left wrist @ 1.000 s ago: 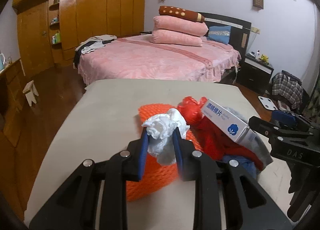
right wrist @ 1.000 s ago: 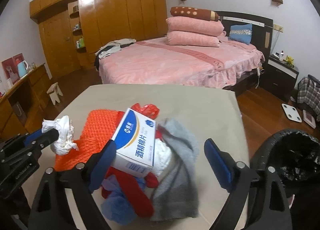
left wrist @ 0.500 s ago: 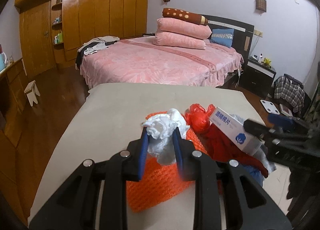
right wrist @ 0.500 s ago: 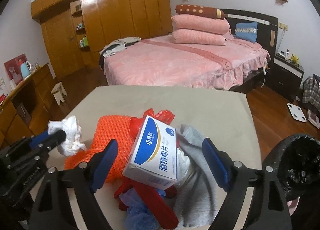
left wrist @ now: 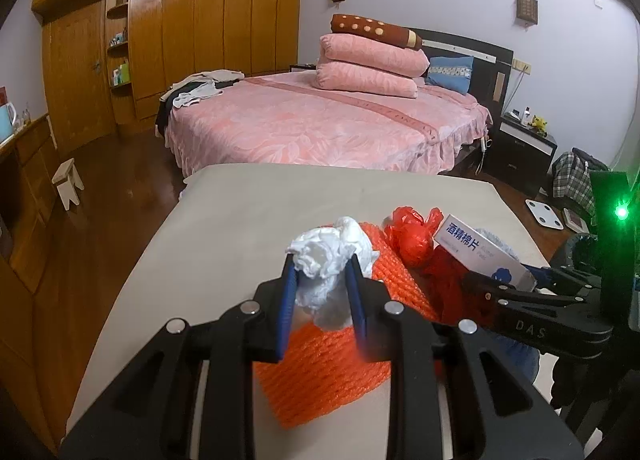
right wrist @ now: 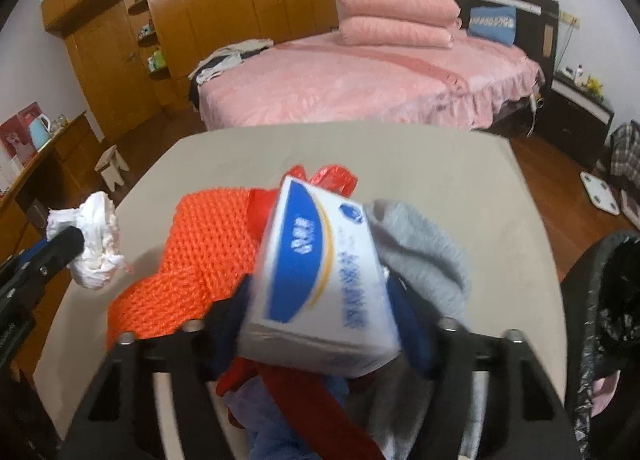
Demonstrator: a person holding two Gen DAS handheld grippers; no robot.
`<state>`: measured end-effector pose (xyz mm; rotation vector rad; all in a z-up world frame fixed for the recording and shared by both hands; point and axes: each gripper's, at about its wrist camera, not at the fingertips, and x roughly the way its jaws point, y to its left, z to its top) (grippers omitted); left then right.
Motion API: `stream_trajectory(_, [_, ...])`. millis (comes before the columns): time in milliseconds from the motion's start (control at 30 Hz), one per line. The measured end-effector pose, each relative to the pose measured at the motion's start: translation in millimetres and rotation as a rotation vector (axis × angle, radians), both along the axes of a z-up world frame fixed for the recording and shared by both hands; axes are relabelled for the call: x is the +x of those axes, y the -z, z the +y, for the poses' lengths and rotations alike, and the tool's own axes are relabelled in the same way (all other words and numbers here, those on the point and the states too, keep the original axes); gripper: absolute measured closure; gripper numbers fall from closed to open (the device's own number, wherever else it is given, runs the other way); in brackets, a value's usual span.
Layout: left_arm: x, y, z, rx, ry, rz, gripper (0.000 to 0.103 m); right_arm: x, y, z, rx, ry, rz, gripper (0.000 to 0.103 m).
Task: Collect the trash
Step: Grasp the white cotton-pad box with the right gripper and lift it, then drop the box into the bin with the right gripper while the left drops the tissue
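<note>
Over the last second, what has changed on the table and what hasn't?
The right hand-held gripper came down over the white box, and its jaws are closing with the box between them. The left hand-held gripper still pinches the crumpled tissue. The orange knit cloth hasn't moved.

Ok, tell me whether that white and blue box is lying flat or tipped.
Tipped. The white and blue box leans on the clothes pile, one end raised, between the right gripper's closing jaws.

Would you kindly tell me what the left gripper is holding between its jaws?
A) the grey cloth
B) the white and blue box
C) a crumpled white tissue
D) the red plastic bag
C: the left gripper is clamped on the crumpled white tissue, above the orange knit cloth.
</note>
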<state>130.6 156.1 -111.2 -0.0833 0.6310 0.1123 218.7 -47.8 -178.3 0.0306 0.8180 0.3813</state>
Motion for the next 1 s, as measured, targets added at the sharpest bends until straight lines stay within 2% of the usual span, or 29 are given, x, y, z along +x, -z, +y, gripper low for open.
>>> stream_trajectory(267, [1,-7,-9,-0.001,0.02,-0.005,0.079,-25,-25,-9,-0.028,-0.035,-0.116,0.042])
stream_trajectory(733, [-4,-27,-49,-0.008,0.095,-0.034,0.079,-51,-67,-52,-0.025,0.031,-0.211,0.042])
stream_trajectory(1000, [-7,-39,-85,-0.009,0.163,-0.055,0.079,-70,-87,-89,-0.029,0.088,-0.255,0.042])
